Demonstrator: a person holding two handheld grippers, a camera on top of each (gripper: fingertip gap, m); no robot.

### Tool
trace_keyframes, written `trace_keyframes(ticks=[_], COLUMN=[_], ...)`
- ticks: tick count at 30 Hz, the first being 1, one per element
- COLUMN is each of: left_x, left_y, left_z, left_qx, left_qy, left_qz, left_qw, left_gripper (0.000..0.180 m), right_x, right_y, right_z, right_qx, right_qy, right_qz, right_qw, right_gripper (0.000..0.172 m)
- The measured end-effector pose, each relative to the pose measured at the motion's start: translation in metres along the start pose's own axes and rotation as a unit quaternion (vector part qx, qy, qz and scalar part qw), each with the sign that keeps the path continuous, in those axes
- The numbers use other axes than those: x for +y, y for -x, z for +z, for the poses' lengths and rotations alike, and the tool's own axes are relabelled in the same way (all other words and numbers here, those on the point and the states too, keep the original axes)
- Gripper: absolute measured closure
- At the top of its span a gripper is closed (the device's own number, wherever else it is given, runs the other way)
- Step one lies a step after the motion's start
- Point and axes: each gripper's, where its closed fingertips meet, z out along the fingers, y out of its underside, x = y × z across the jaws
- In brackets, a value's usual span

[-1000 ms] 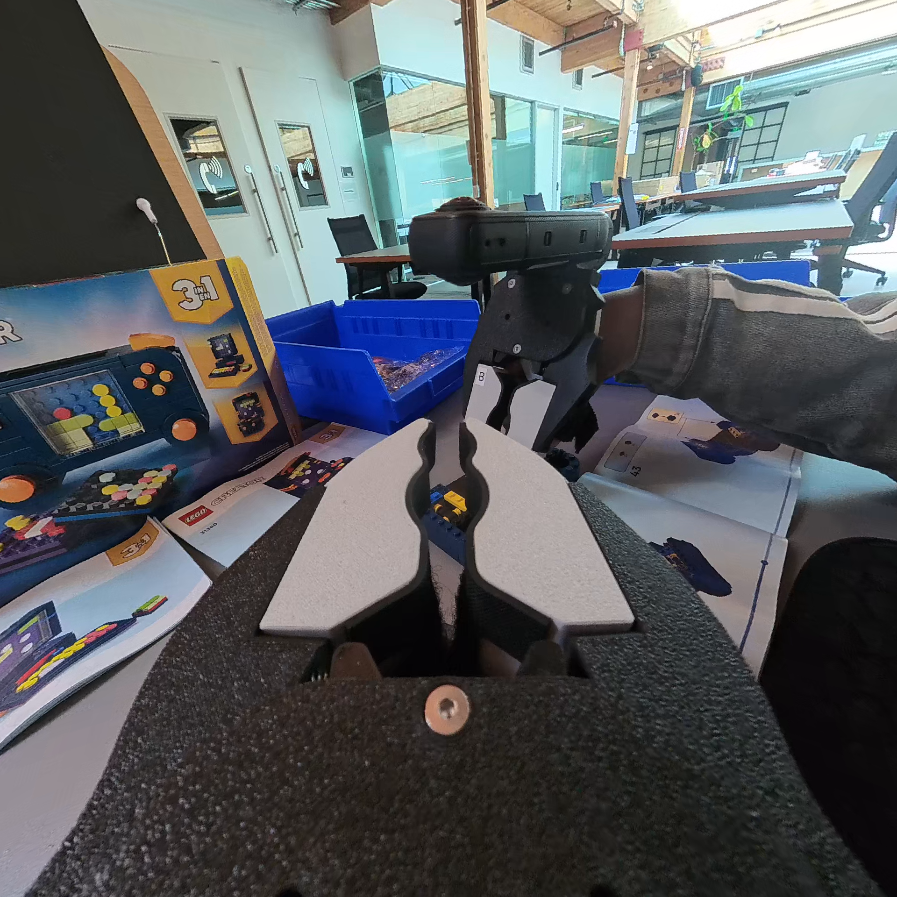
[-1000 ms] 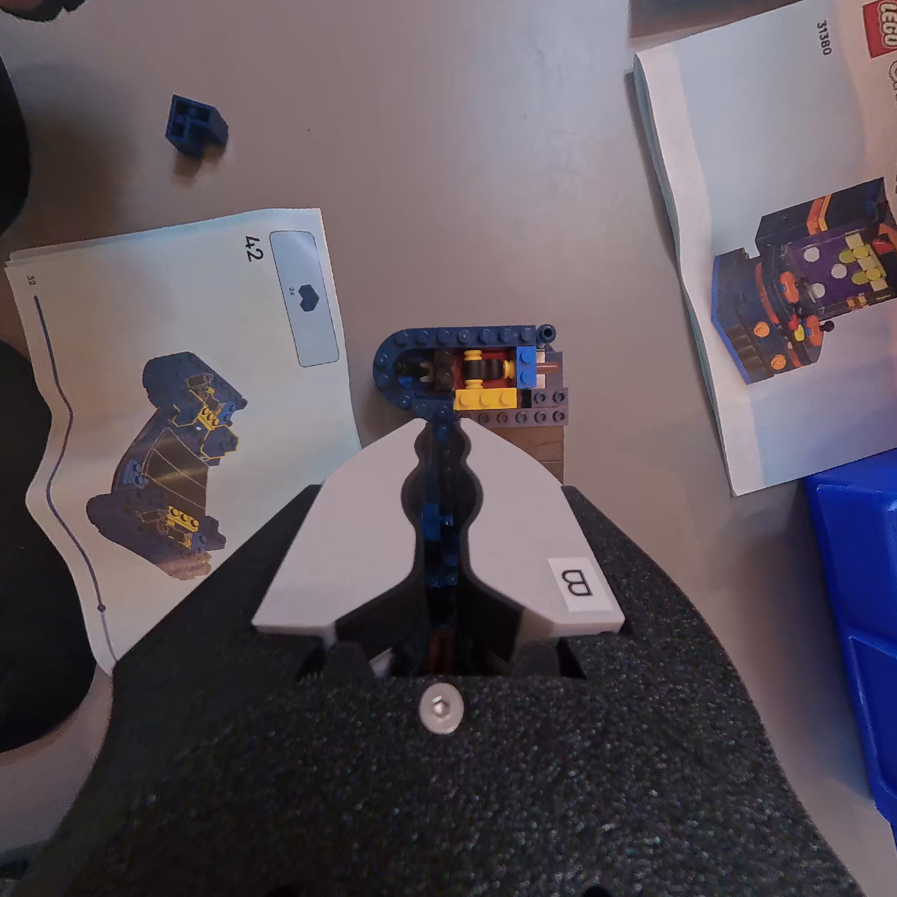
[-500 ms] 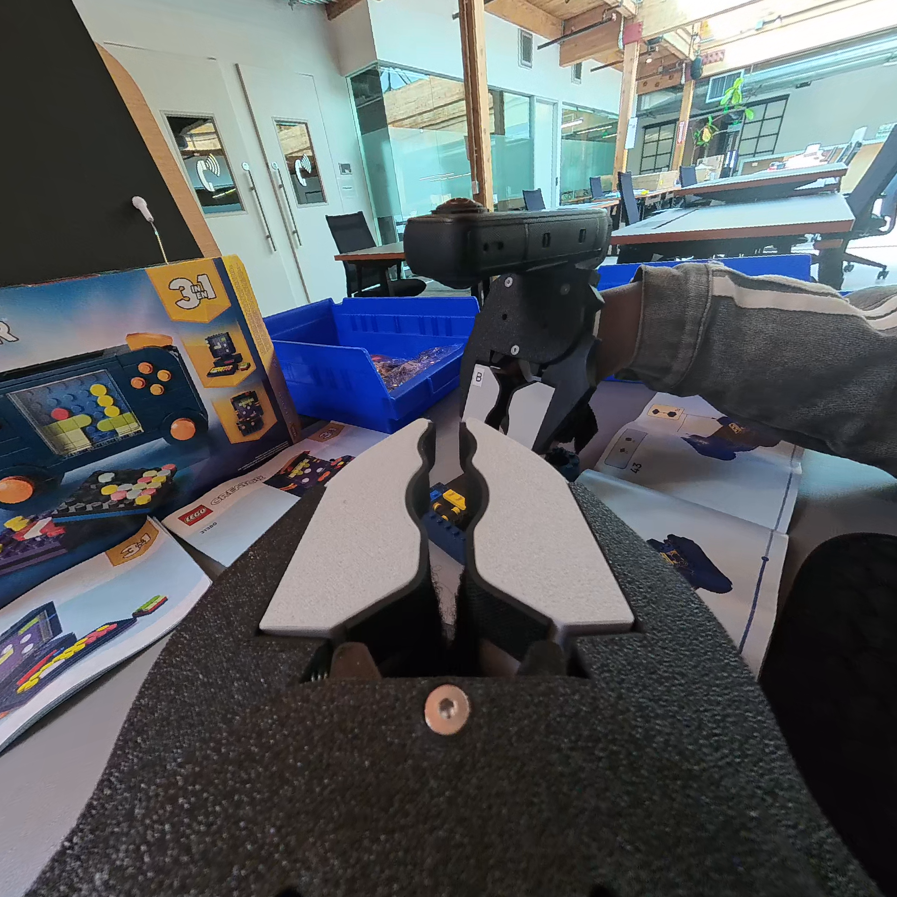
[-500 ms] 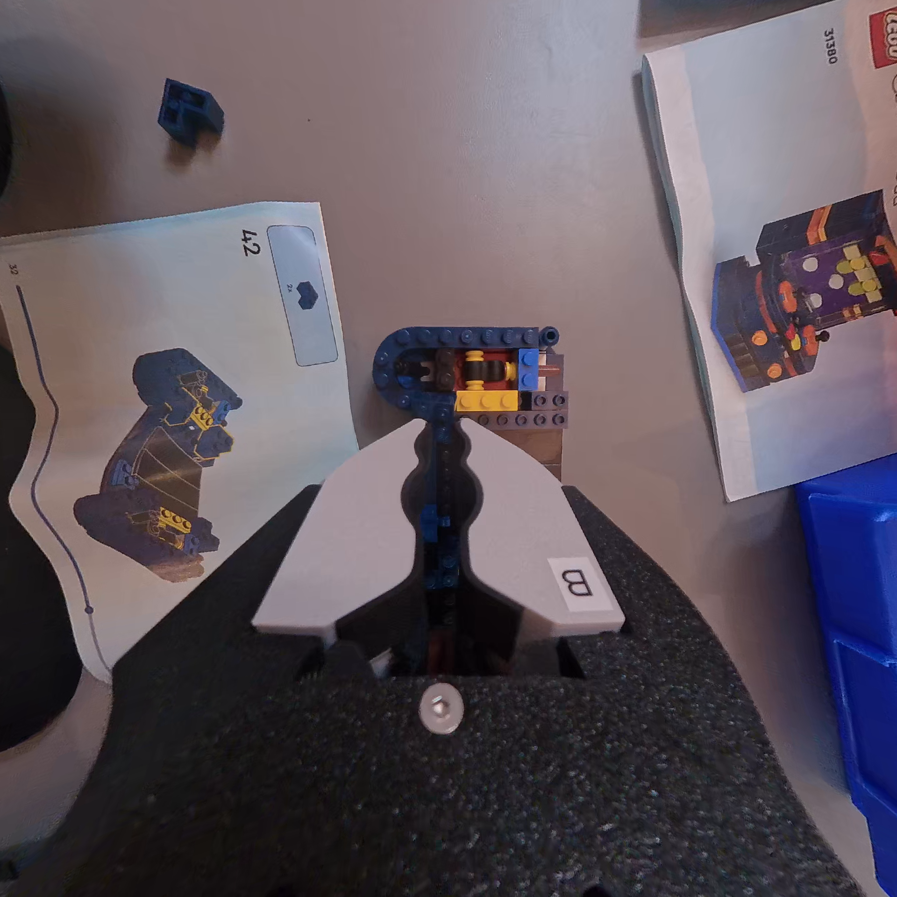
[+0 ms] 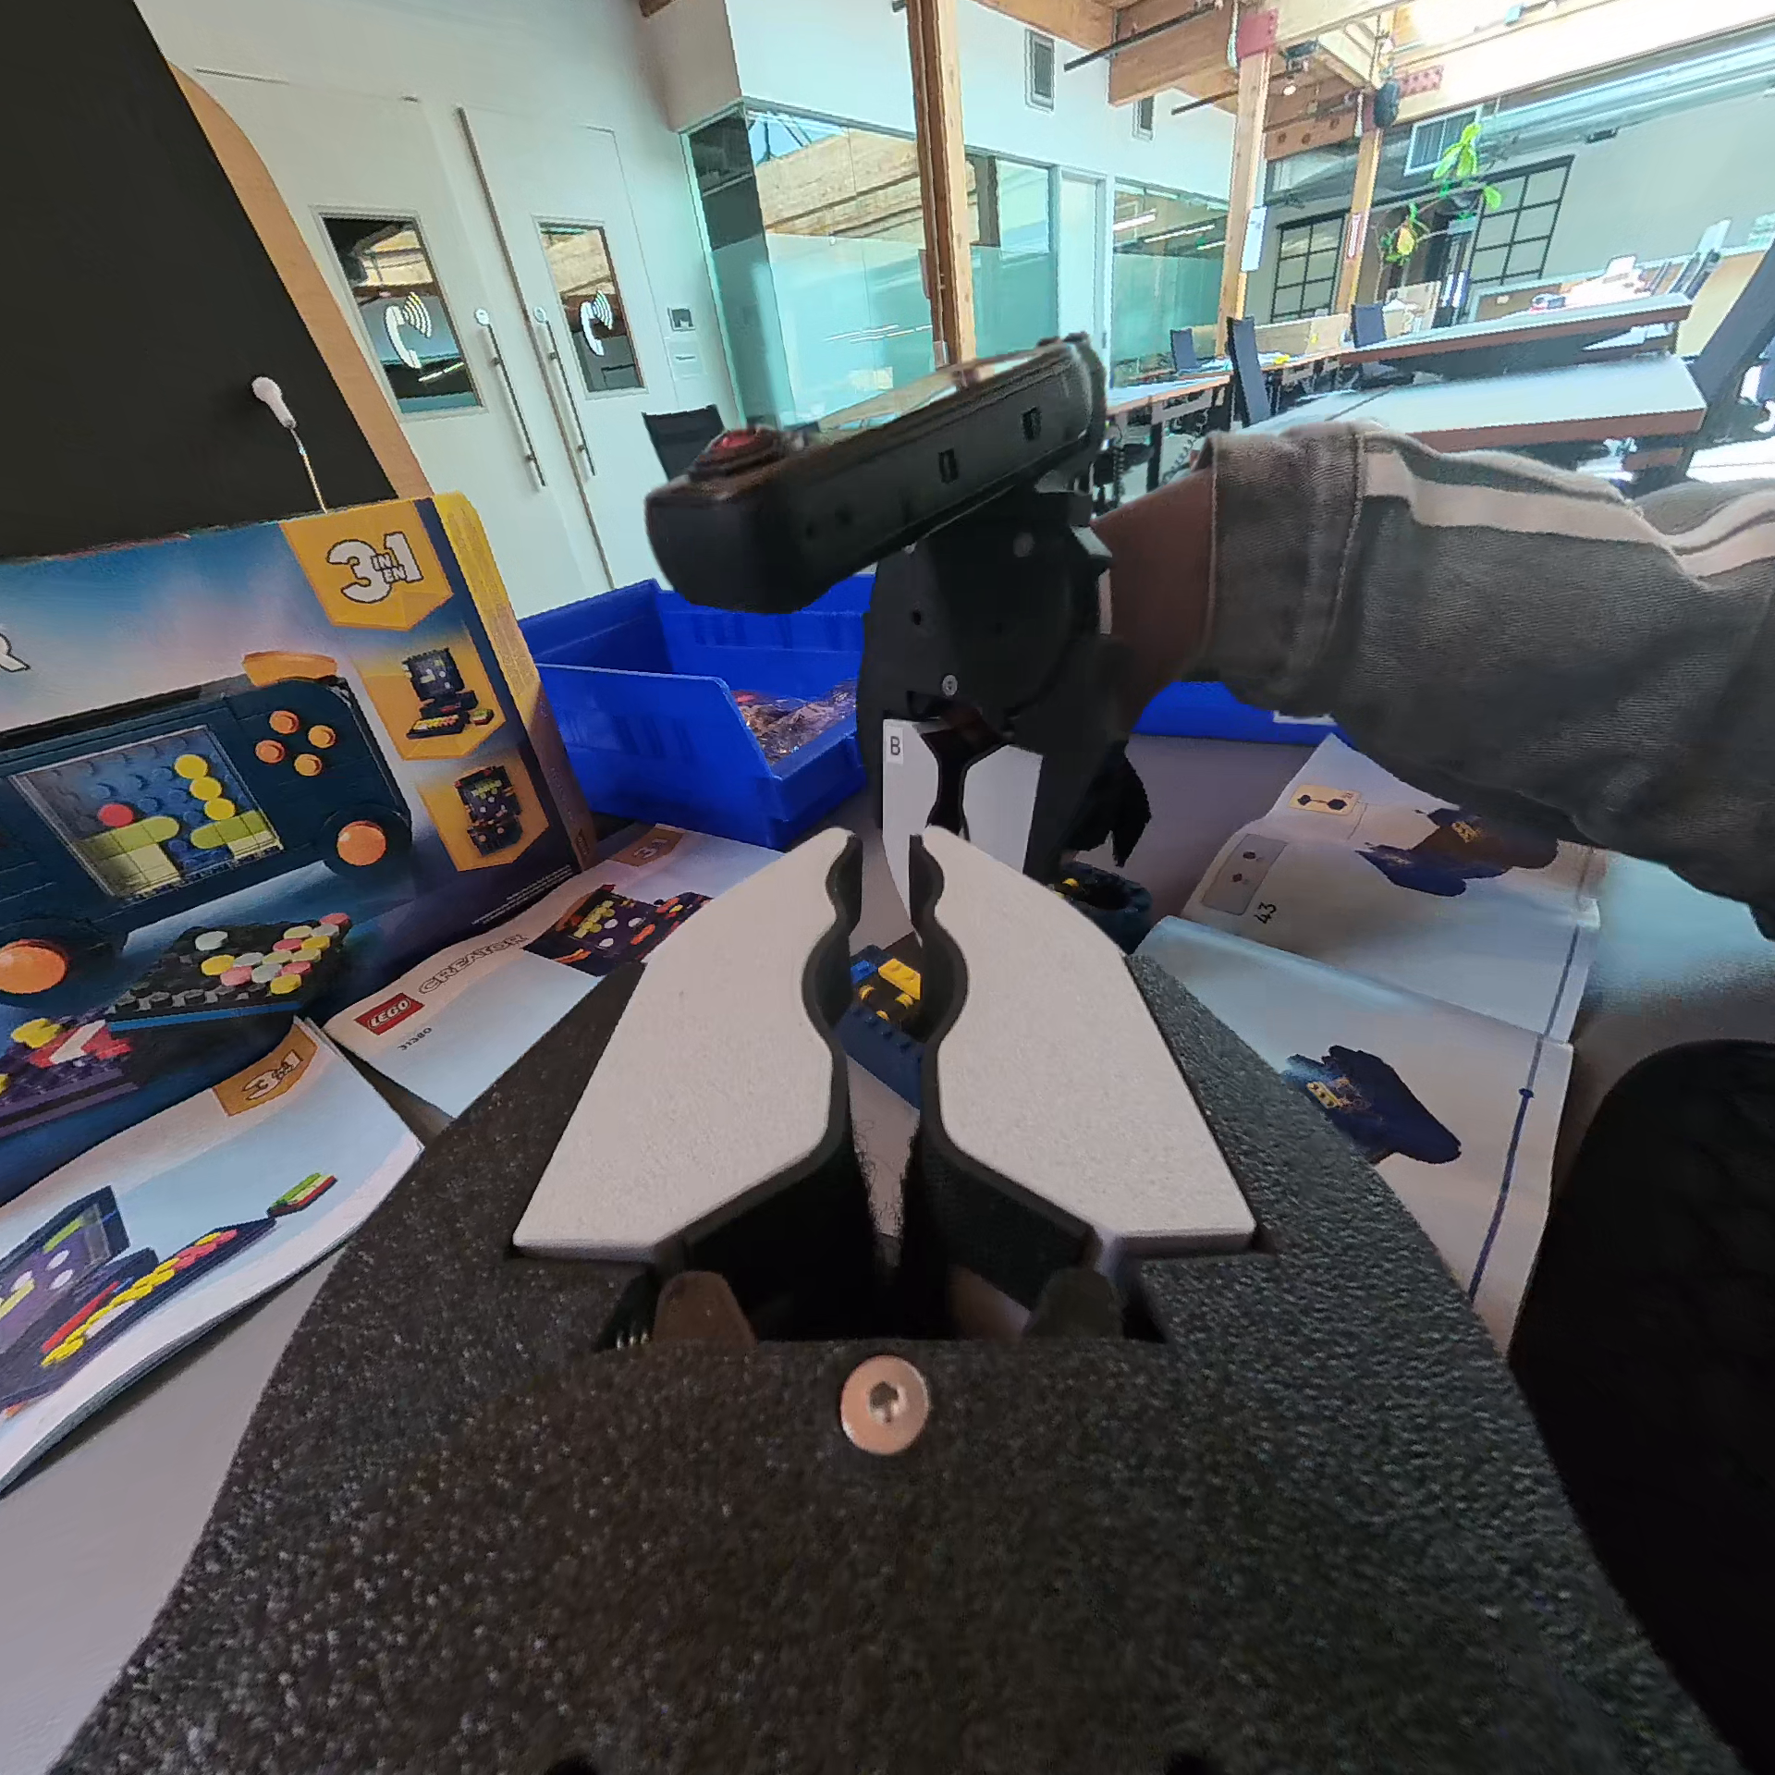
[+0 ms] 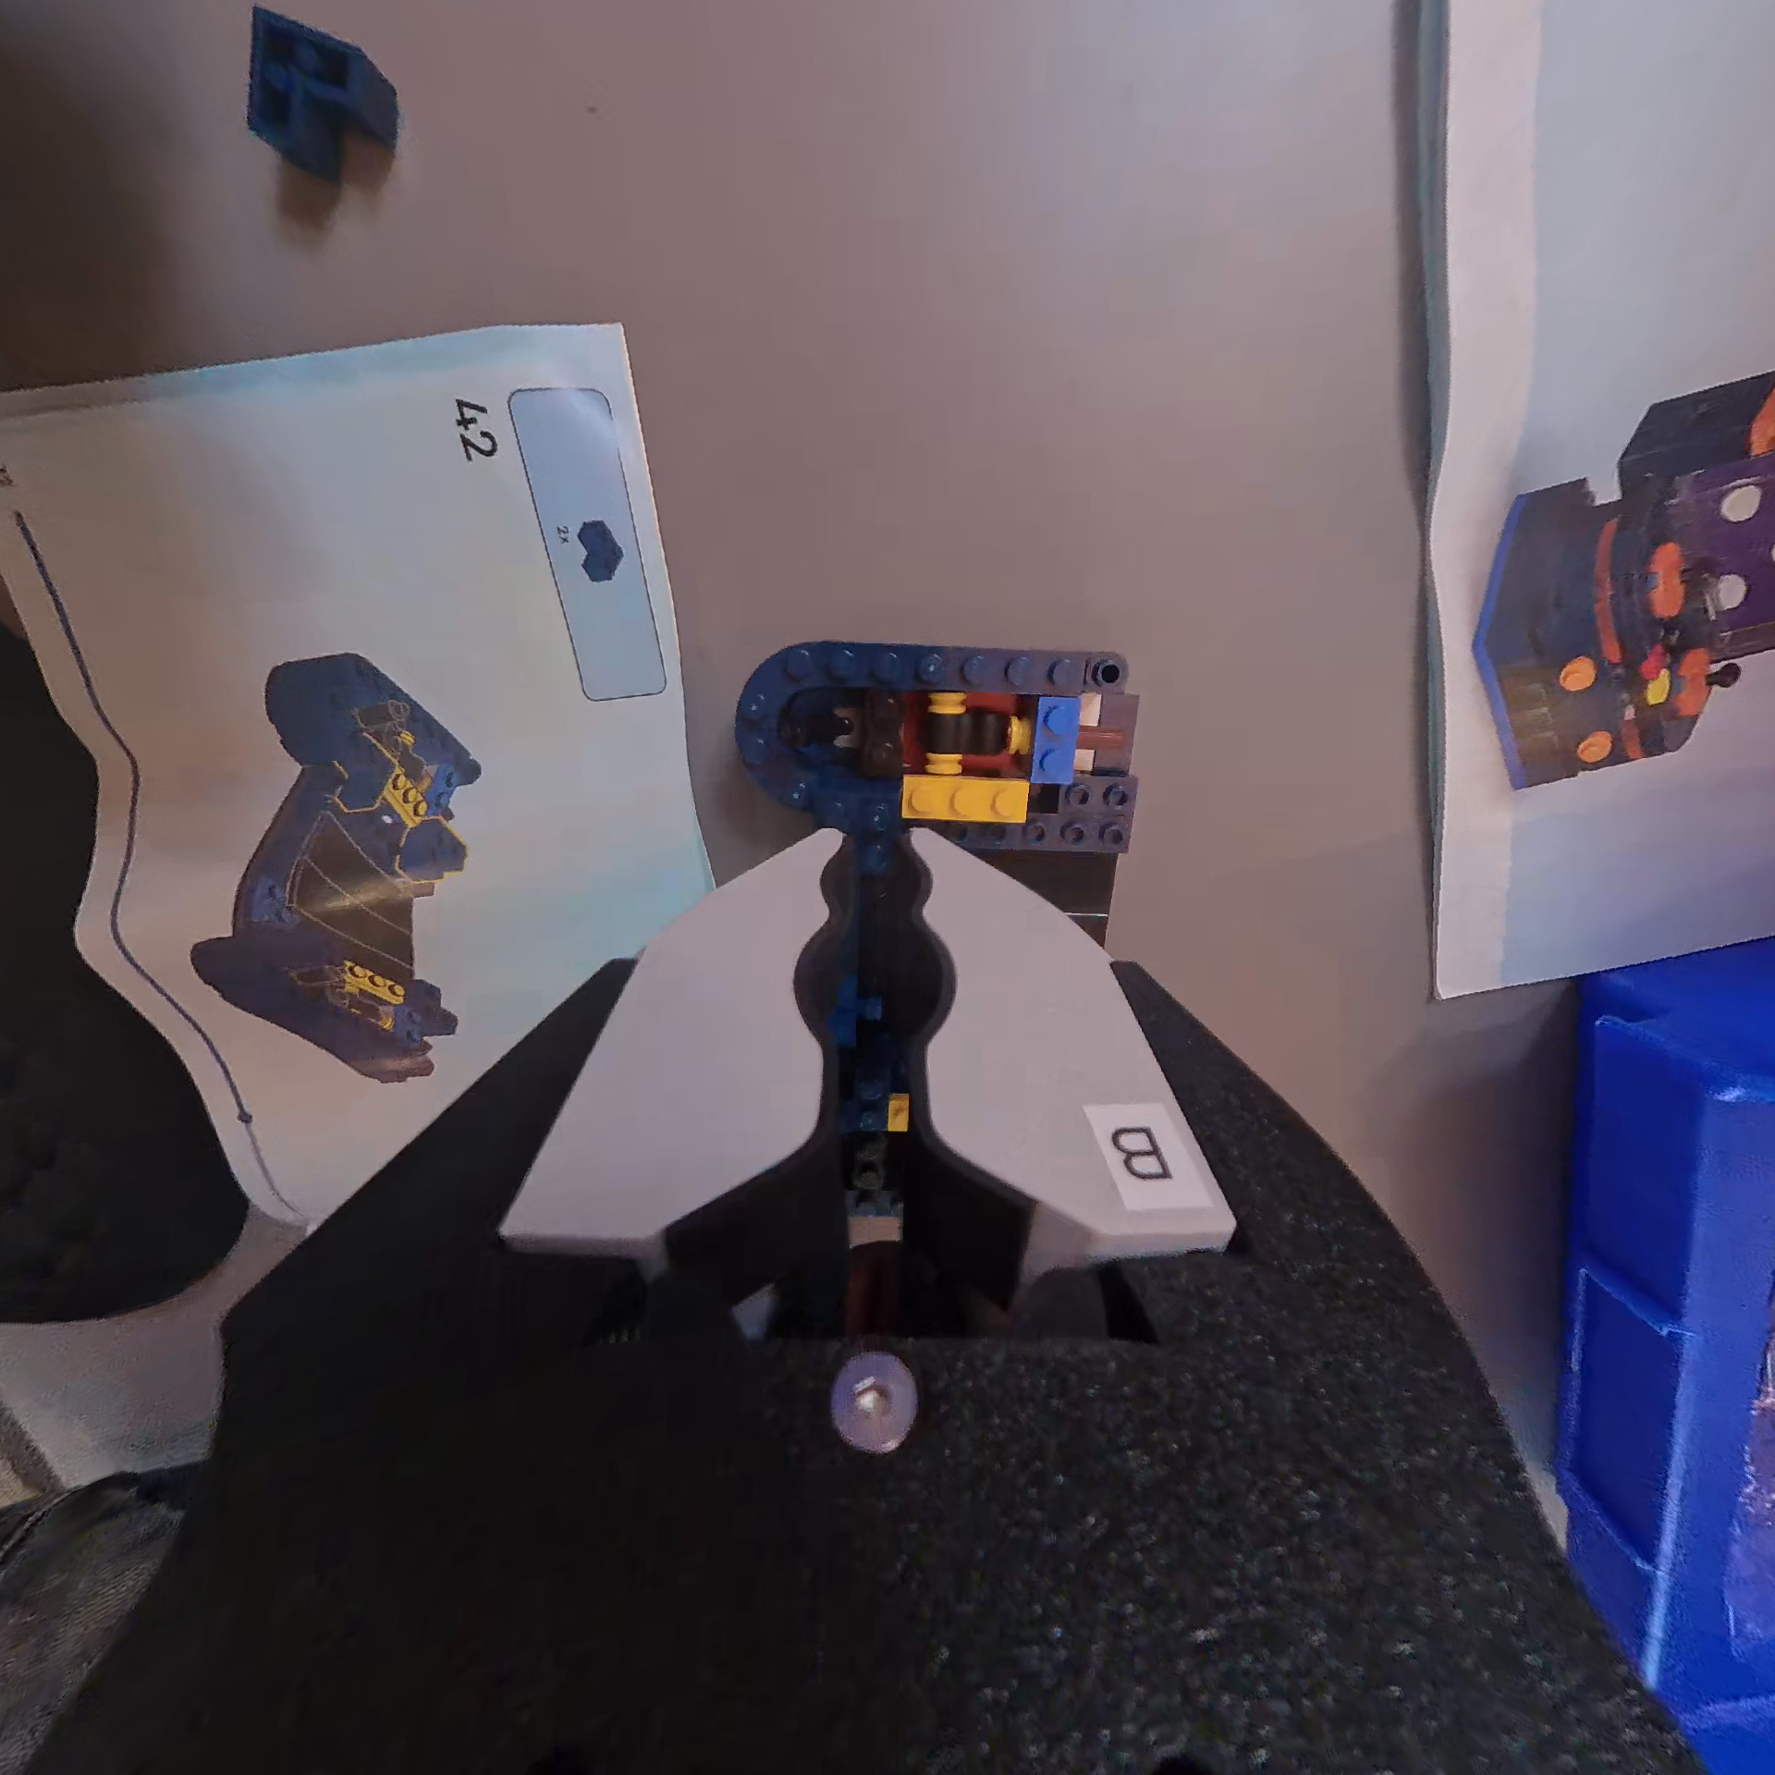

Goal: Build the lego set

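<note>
A flat brick model [image 6: 960, 749], dark blue with yellow, red and black parts, is pinched by its dark blue wall in my right gripper [image 6: 879, 840], which points down at the grey table [image 6: 960, 336]. In the left wrist view the right gripper [image 5: 970, 816] stands upright just ahead, with the model's rounded dark blue end [image 5: 1105, 898] beside its tips. My left gripper [image 5: 884, 845] lies low and level, its pads closed on a blue and yellow part of the same model [image 5: 888, 999]. A sleeved arm [image 5: 1441, 615] holds the right gripper.
A loose dark blue brick [image 6: 317, 96] lies far off on the table. Open booklet pages [image 6: 384, 720] and a second booklet [image 6: 1614, 480] lie at either side. A blue bin [image 5: 692, 730] and the set's box [image 5: 240, 749] stand at the back left. The grippers' ends are close to 12 centimeters from one another.
The right gripper has tilted, its camera body now slanted, and the table has shifted in its view. The model has stayed fixed between both pairs of pads.
</note>
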Motion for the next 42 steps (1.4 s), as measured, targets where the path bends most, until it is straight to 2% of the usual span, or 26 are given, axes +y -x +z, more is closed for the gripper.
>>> trace_keyframes(ticks=[4,11,16,19,24,28,35,42], left_x=[-0.003,-0.005,-0.005,-0.005,-0.002,0.004,0.018,0.027], left_y=[0.001,0.000,0.001,0.001,0.000,0.001,0.000,-0.003], left_z=[-0.001,-0.002,-0.002,-0.002,-0.001,0.001,0.004,0.006], left_qx=[-0.001,-0.001,-0.002,-0.003,0.000,-0.002,0.002,0.008], left_qy=[-0.005,-0.008,-0.007,-0.007,-0.002,0.014,0.050,0.076], left_qz=[0.000,-0.002,-0.003,-0.003,-0.003,0.000,-0.005,-0.001], left_qw=[1.000,1.000,1.000,1.000,1.000,1.000,0.999,0.997], left_gripper=[0.172,0.172,0.172,0.172,0.172,0.172,0.172,0.172], right_x=[0.000,-0.002,-0.009,-0.016,-0.018,-0.017,-0.017,-0.016], right_y=[0.000,-0.001,-0.002,-0.005,-0.001,0.000,0.002,0.002], right_z=[0.002,0.001,-0.011,-0.017,-0.013,-0.008,-0.003,-0.002], right_qx=[-0.005,0.001,0.003,0.024,0.020,0.013,0.014,0.061], right_qy=[0.017,0.004,-0.069,-0.155,-0.254,-0.277,-0.265,-0.271], right_qz=[-0.001,0.006,0.020,0.001,-0.019,-0.024,-0.031,-0.064], right_qw=[1.000,1.000,0.997,0.988,0.967,0.961,0.964,0.958], right_gripper=[0.164,0.160,0.151,0.172,0.172,0.172,0.171,0.171])
